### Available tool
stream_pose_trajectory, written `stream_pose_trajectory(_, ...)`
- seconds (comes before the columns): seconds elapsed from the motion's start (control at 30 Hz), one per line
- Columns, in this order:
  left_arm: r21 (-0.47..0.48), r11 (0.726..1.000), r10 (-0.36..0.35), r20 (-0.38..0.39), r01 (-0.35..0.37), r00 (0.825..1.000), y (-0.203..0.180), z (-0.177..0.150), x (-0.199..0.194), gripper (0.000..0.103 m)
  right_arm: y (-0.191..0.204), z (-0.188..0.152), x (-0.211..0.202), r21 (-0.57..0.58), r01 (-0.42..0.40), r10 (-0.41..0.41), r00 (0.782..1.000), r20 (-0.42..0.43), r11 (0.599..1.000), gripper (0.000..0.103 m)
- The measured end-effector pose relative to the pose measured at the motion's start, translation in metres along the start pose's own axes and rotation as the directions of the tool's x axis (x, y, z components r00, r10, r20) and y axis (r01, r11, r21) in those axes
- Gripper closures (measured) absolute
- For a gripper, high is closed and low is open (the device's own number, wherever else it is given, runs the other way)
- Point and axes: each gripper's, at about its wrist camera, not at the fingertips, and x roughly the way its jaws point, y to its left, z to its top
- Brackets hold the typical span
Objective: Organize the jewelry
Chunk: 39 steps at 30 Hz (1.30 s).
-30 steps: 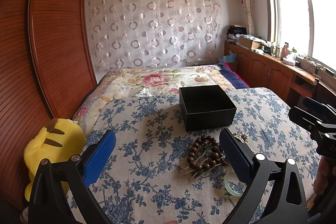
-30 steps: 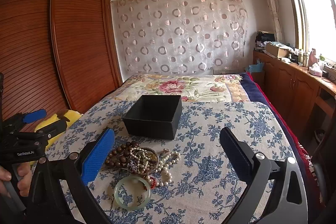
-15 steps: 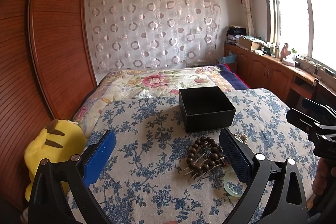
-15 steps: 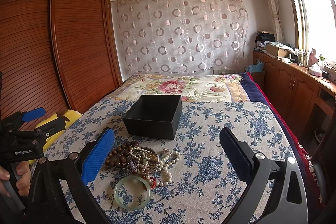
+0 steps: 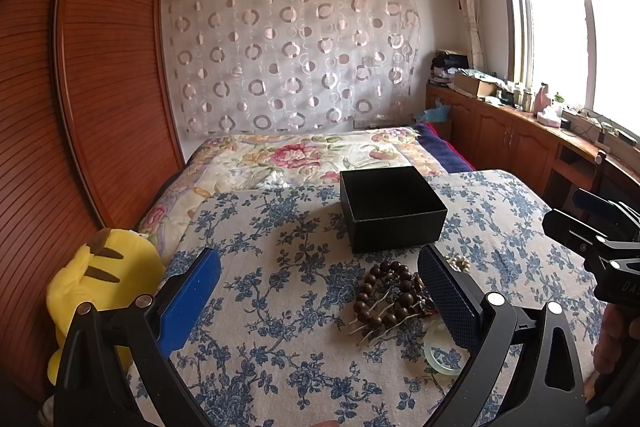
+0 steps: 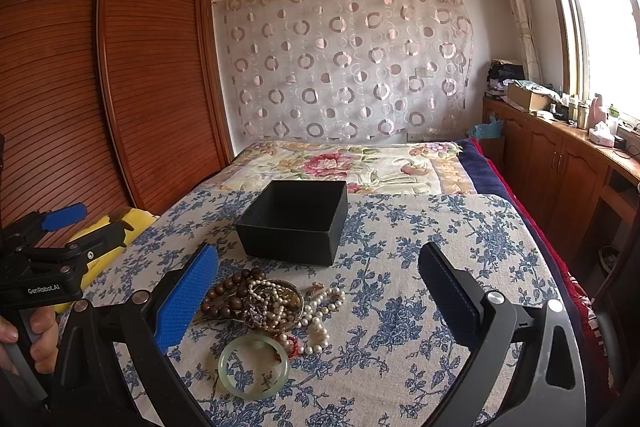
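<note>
An open black box (image 5: 392,211) (image 6: 296,223) stands on the blue-flowered cloth. In front of it lies a jewelry pile: brown wooden beads (image 5: 384,291) (image 6: 230,293), a pearl necklace (image 6: 320,311), tangled chains (image 6: 272,303) and a pale green jade bangle (image 6: 253,367) (image 5: 442,357). My left gripper (image 5: 320,291) is open and empty, above the cloth left of the beads. My right gripper (image 6: 318,291) is open and empty, hovering above the pile.
A yellow plush toy (image 5: 92,291) lies at the cloth's left edge beside the wooden wardrobe (image 5: 80,107). A floral quilt (image 5: 304,159) covers the bed behind the box. Wooden cabinets (image 6: 560,163) run along the right wall under the window.
Almost nothing: both grippers stay open, and the left wrist view has drifted very slightly.
</note>
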Motion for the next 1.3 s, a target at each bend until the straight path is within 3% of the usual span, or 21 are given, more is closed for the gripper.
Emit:
stream_pose_trajectory(1.0, -0.001, 1.0, 0.001, 0.003, -0.001, 1.0, -0.002, -0.005, -0.002, 0.008, 0.002, 0.004, -0.004, -0.003, 0.0, 0.0, 1.0, 0.0, 1.0, 0.002)
stream_pose_trajectory(1.3, 0.008, 1.0, -0.022, -0.03, 0.022, 0.999, -0.011, -0.004, 0.002, 0.008, 0.005, 0.0, 0.0, -0.009, -0.005, 0.005, 1.0, -0.01, 1.0, 0.002)
